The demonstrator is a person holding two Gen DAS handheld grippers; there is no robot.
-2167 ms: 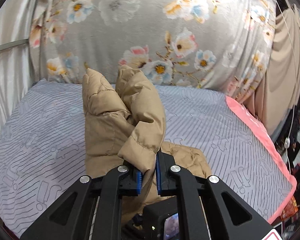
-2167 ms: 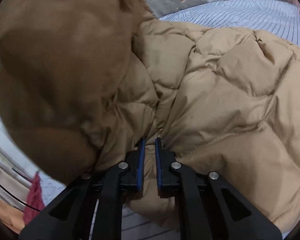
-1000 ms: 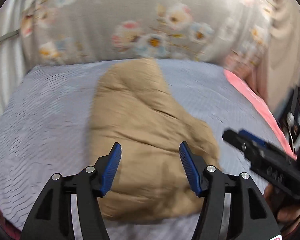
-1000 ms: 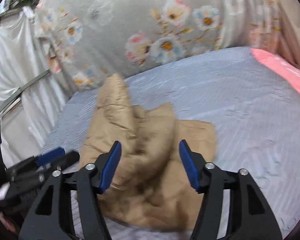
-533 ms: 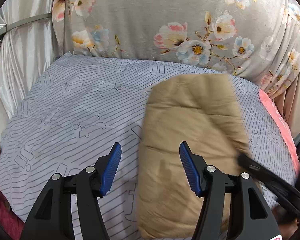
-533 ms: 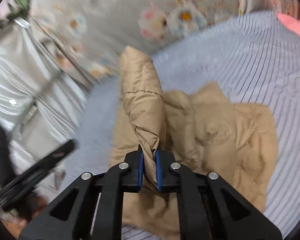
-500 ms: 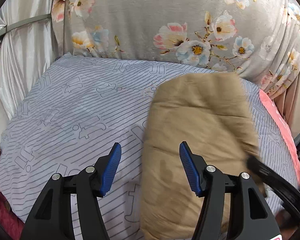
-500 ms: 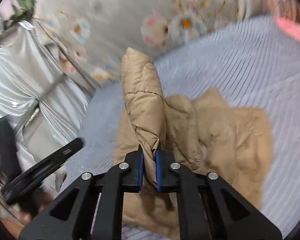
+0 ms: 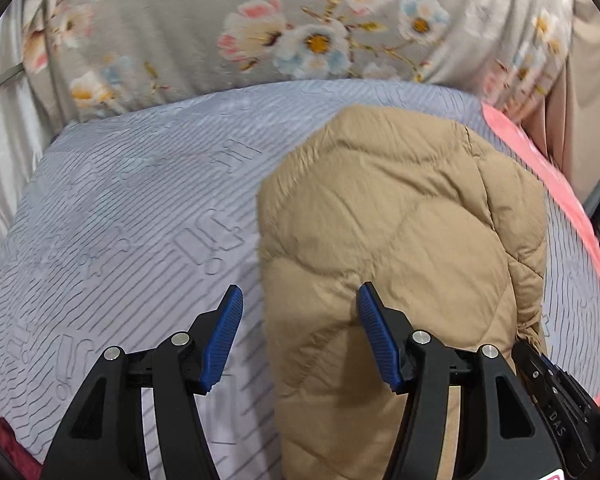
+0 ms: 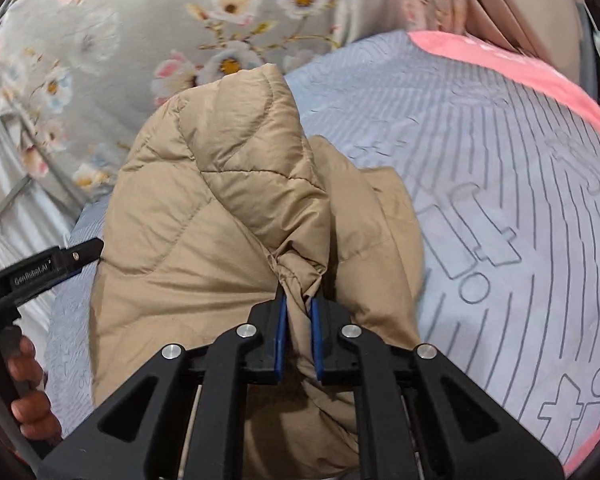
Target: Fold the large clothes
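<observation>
A tan quilted puffer jacket point(image 9: 400, 232) lies bunched on the grey striped bed cover point(image 9: 132, 216). My left gripper point(image 9: 300, 336) is open and empty, its jaws wide over the jacket's left edge, low above the bed. My right gripper point(image 10: 298, 316) is shut on a pinched fold of the jacket point(image 10: 220, 200) and holds that part lifted above the rest. The right gripper's body shows at the lower right of the left wrist view point(image 9: 556, 412). The left gripper and the hand holding it show at the left edge of the right wrist view point(image 10: 40, 270).
A grey floral curtain point(image 9: 300, 20) hangs behind the bed. A pink border point(image 10: 512, 68) runs along the bed's right edge. White drapes point(image 9: 0, 128) hang at the left. A dark red cloth point(image 9: 8, 448) lies at the lower left corner.
My left gripper let go of the jacket and opened. My right gripper opened, then shut again on a jacket fold and lifted it. Both grippers have now moved closer to the jacket.
</observation>
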